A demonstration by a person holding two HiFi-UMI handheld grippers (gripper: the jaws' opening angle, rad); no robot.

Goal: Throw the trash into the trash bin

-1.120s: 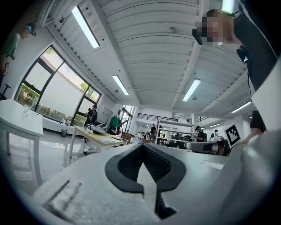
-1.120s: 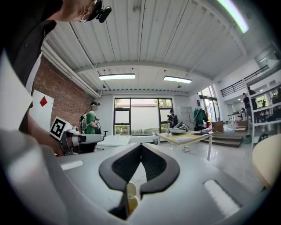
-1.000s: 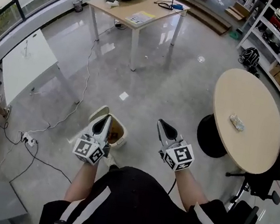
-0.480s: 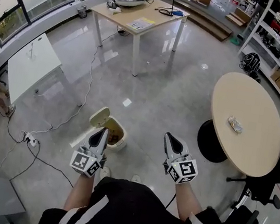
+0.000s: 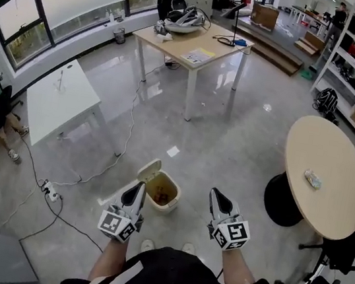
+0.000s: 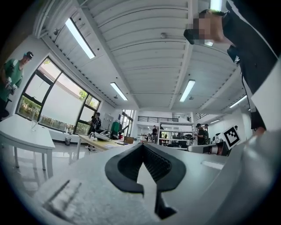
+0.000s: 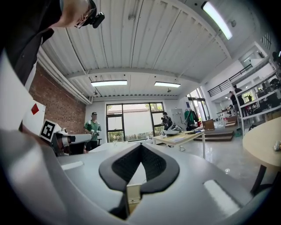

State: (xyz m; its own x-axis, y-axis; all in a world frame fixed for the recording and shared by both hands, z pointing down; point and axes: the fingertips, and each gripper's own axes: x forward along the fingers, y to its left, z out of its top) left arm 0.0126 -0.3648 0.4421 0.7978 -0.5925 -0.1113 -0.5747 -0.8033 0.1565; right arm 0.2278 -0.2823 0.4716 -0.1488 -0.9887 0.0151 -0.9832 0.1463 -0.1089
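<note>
Left tool (image 5: 140,185) and right tool (image 5: 215,193) were both closed up empty, bin (image 5: 177,191) just ahead, trash (image 5: 312,179) over on the round worktop (image 5: 330,149).

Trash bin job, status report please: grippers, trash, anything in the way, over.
Left gripper and right gripper shut, empty. Trash bin open, items inside. Crumpled piece on round table. Cable on floor left of bin.

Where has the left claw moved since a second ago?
Yes: the left claw pulled back toward the person; its tip overlapped the trash bin, and it now sits beside the bin's left edge.
</note>
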